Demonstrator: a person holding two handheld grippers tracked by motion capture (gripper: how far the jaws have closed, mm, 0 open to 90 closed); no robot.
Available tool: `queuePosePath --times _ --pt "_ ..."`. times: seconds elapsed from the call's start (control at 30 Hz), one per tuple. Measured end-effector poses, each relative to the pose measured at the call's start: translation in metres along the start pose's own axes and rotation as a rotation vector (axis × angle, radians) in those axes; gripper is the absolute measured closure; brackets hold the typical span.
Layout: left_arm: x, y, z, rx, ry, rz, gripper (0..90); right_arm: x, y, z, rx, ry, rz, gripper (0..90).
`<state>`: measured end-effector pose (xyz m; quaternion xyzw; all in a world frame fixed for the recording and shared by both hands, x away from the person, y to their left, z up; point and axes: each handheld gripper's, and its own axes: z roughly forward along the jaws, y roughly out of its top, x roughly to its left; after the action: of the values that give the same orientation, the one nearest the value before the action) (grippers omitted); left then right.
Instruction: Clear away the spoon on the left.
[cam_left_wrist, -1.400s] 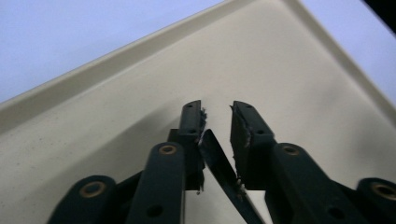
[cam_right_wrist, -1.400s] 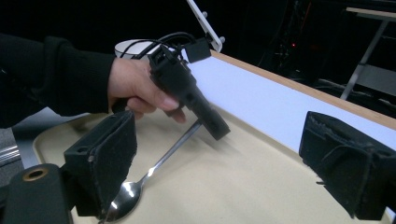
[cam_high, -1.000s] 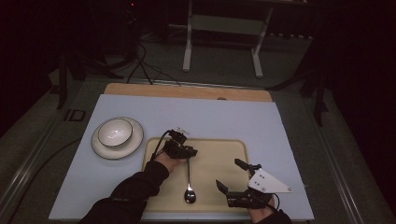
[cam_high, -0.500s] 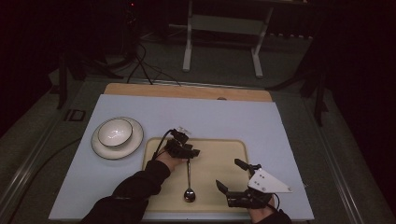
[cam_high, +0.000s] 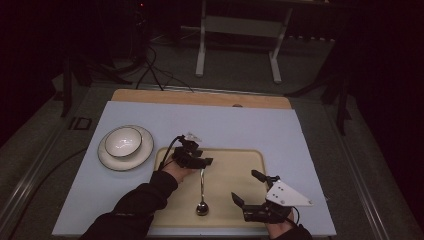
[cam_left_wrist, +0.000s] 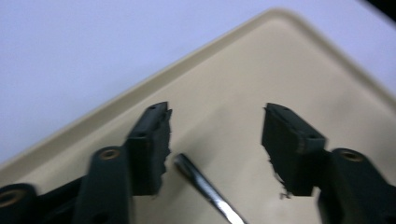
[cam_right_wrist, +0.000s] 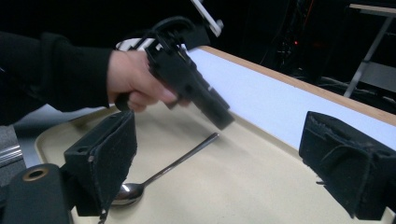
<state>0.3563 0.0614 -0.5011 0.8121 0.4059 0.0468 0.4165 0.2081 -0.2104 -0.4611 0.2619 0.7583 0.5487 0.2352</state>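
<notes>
Looks like the spoon (cam_high: 202, 192) has just been let go on the tray (cam_high: 235, 159), mid-frame: left gripper (cam_high: 200, 161) jaws were opening, nothing pinched. Right gripper (cam_high: 248, 189) is held wide open too; the spoon could be grabbed next.

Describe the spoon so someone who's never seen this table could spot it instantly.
Start at the pale blue mat covering the table, then find the beige tray on its near middle. The spoon lies flat on that tray, bowl toward the person, handle tip just below the left gripper, whose jaws have just been opening. It is the one slim, shiny metal piece; the white bowl sits on a plate off the tray.
</notes>
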Motion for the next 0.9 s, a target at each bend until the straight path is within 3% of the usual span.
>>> queuePosePath --times 0.1,0.33,0.53,0.73,0.9 --pt "-0.003 0.003 -0.013 -0.047 -0.066 0.007 26.6 0.0 0.0 0.0 0.002 -0.003 0.001 11.5" --pt "-0.01 0.003 -0.032 -0.099 -0.164 0.053 0.7 0.0 0.0 0.001 0.007 -0.004 -0.001 11.5" --pt "-0.017 0.0 -0.05 -0.153 -0.186 0.104 0.7 0.0 -0.001 0.001 0.01 -0.004 -0.001 11.5" --pt "-0.023 -0.005 -0.072 -0.209 -0.169 0.165 0.8 0.0 -0.001 0.002 0.012 -0.001 0.002 11.5" --pt "-0.025 -0.008 -0.091 -0.224 -0.159 0.174 0.8 -0.001 -0.001 0.002 0.012 -0.001 0.005 11.5"
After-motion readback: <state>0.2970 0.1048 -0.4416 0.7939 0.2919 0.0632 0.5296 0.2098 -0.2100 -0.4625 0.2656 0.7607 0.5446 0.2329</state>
